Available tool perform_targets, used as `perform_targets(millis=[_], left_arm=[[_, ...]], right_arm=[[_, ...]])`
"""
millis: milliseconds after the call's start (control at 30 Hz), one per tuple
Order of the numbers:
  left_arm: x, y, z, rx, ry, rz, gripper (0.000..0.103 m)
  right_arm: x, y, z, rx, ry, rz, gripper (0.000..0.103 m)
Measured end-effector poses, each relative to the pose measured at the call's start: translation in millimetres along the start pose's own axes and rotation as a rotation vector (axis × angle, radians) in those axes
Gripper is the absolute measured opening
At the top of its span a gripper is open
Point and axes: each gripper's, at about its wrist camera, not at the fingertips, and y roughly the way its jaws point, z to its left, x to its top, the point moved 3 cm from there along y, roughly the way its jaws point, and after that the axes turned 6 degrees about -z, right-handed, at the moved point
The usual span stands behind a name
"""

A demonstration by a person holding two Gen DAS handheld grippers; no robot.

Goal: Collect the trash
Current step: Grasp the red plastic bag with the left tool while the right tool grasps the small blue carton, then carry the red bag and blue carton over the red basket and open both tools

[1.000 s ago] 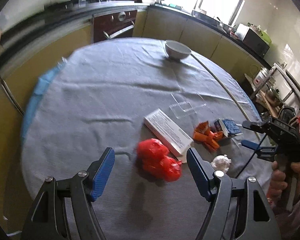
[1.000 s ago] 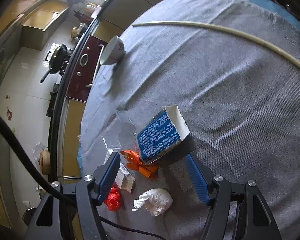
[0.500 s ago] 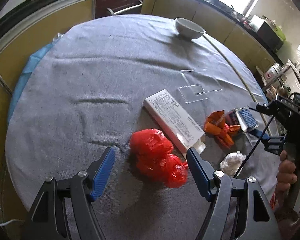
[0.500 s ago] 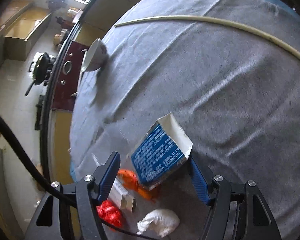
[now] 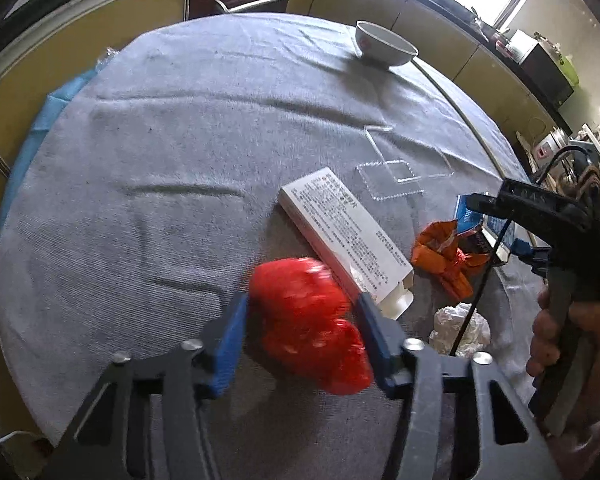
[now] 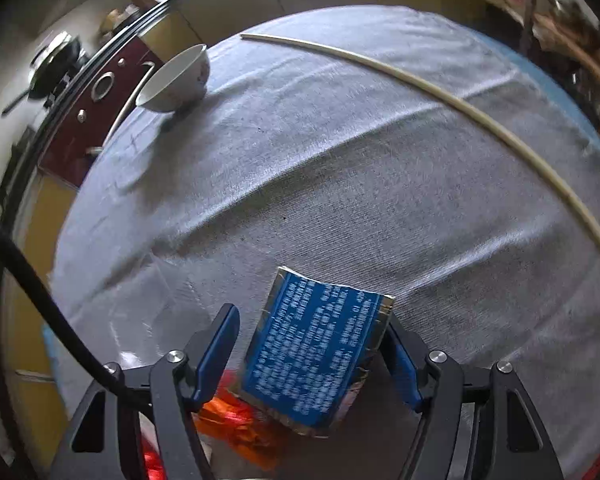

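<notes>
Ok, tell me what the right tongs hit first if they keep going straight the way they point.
Probably the blue carton: it already sits between the right tongs, whose jaws have just been closing. The grey tablecloth lies behind it.

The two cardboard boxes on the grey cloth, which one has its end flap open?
The long white box with small print, lying beside the red plastic bag: its near end gapes open. The blue printed box, which sits between the right gripper's fingers, shows no open flap.

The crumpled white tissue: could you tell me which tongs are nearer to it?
Left. The left tongs close on the red bag just beside the tissue; the right tongs sit further off, over the blue carton.
</notes>
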Motion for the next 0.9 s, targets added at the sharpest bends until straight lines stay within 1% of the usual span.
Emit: perform_targets(millis=[33,67,100,167,233,333,367,433,567,633,900], left_arm=[[-1,3,0,-0.006,-0.003,0.004,0.049],[-1,4,1,-0.015,-0.008,0.004,0.047],[-1,4,1,-0.018,-0.009,-0.001,0.045],[-2,3,1,-0.024,-0.012,-0.003,0.044],[-4,0,1,-0.029,-0.016,-0.009,0.043],[-5,-10,2,-0.036,-0.021,-0.027,0.043],[-5,-13,2,-0.036,-0.021,-0.032,0.043],[-6,-22,0,-0.038,-0.019,-0.045,0.042],[-11,-46,-9,-0.016,0.009,-0.077,0.042],[-15,-59,-13,-0.020,0.023,-0.091,0.042],[-26,-110,-41,0.005,0.106,-0.167,0.042]], right_arm=[[-1,-1,-1,0.010,-0.016,-0.011,0.062],[-2,-3,-2,0.028,-0.018,-0.017,0.060],[-4,-5,-5,0.025,-0.020,-0.022,0.059],[-6,-13,-12,0.047,-0.020,-0.042,0.055],[-8,-22,-21,0.067,-0.012,-0.054,0.055],[-14,-42,-34,0.124,0.011,-0.083,0.053],[-15,-46,-37,0.128,0.011,-0.092,0.053],[-21,-61,-44,0.157,0.019,-0.109,0.053],[-33,-88,-58,0.207,0.044,-0.140,0.053],[-39,-103,-64,0.234,0.055,-0.154,0.053],[-59,-167,-94,0.314,0.094,-0.217,0.053]])
